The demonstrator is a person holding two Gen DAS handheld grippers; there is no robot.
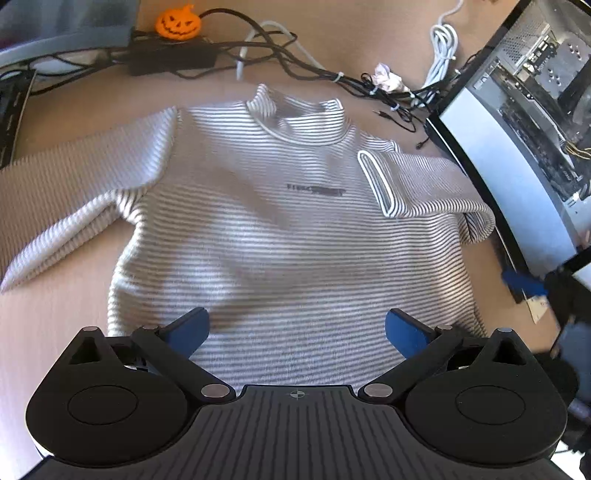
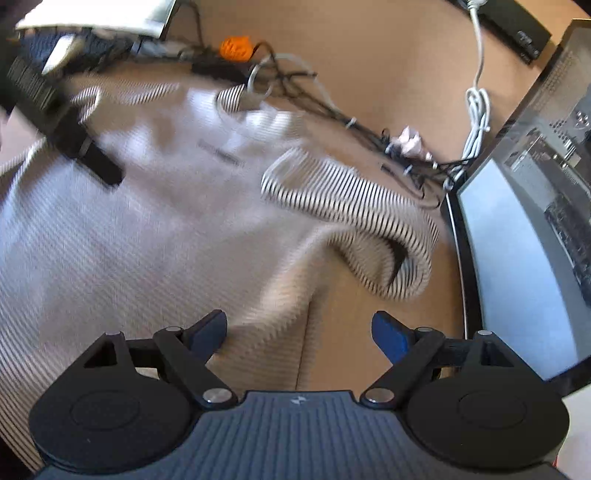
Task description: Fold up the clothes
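A grey-and-white striped shirt point(image 1: 288, 236) lies face up on the wooden table point(image 1: 55, 317), collar at the far side. Its left sleeve point(image 1: 74, 192) is spread out flat. The right sleeve point(image 1: 424, 188) is folded in over the chest, cuff toward the middle. My left gripper point(image 1: 297, 330) hovers open over the shirt's lower part, with nothing between its jaws. My right gripper point(image 2: 300, 334) is open above the shirt's right edge point(image 2: 280, 295) and bare table, gripping nothing. The folded sleeve point(image 2: 351, 206) lies beyond it. One of the right gripper's blue fingers point(image 1: 522, 282) shows at the right edge.
Beyond the collar lie an orange pumpkin figure point(image 1: 178, 23), a black power brick point(image 1: 170, 61) and tangled cables point(image 1: 369, 85). A coiled white cable point(image 1: 443, 48) and crumpled paper point(image 1: 386, 75) lie at the back right. An open computer case point(image 1: 517, 122) stands close along the right.
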